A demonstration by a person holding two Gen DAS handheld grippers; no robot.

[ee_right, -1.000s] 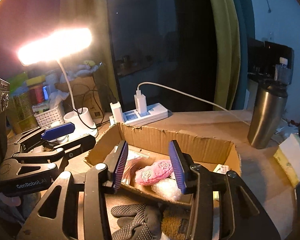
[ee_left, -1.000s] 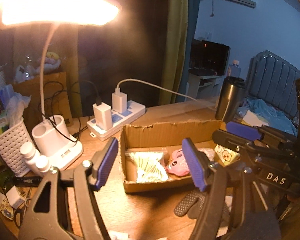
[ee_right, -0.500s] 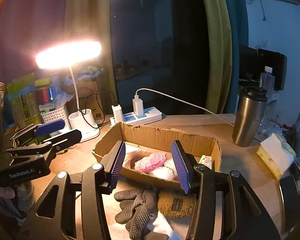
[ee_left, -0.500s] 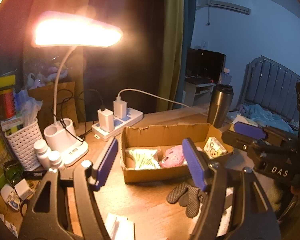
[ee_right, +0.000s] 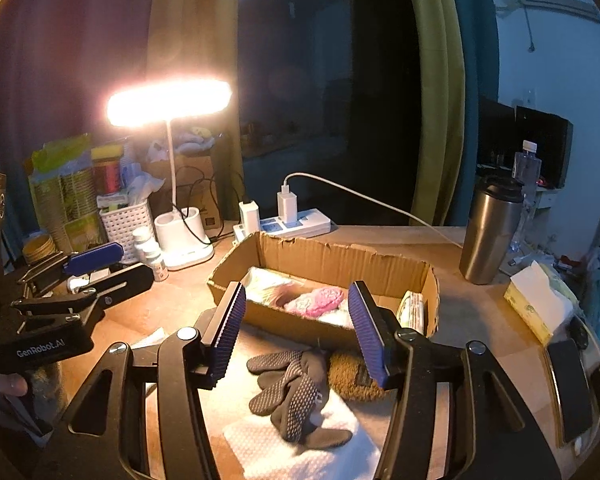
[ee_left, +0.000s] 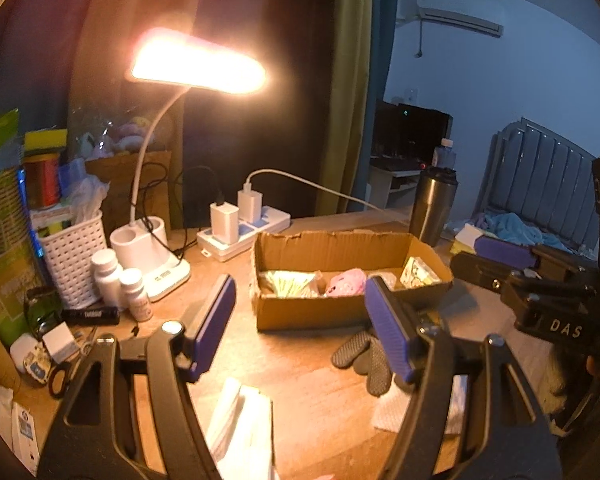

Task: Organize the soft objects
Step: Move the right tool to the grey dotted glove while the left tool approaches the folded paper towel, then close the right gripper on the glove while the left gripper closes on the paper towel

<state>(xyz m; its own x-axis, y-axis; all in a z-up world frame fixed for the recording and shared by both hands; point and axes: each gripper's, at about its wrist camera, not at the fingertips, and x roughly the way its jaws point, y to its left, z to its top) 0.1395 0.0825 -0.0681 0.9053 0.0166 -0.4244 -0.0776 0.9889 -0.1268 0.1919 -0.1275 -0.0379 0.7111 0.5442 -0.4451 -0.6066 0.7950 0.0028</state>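
An open cardboard box (ee_left: 340, 316) (ee_right: 340, 260) stands mid-desk and holds a pink plush (ee_left: 346, 282) (ee_right: 316, 300), a pale packet (ee_left: 288, 282) and a small patterned pack (ee_left: 420, 272). In front of the box lies a grey dotted glove (ee_right: 296, 392) (ee_left: 360, 356) on a white cloth (ee_right: 300, 444), beside a brown fuzzy piece (ee_right: 350, 376). My left gripper (ee_left: 300, 328) hovers open and empty short of the box. My right gripper (ee_right: 298, 328) hangs above the glove, its jaws opening with nothing between them. Each gripper shows at the edge of the other's view.
A lit desk lamp (ee_left: 198, 66), white basket (ee_left: 74, 256), pill bottles (ee_left: 120, 280) and power strip (ee_left: 244, 232) crowd the back left. A steel tumbler (ee_right: 492, 232) and tissue pack (ee_right: 536, 304) sit right, a phone (ee_right: 568, 388) near the right edge. White paper (ee_left: 244, 428) lies in front.
Both grippers have pulled back from the box, so it looks smaller and the glove and white cloth have come into view. The right jaws stand wider.
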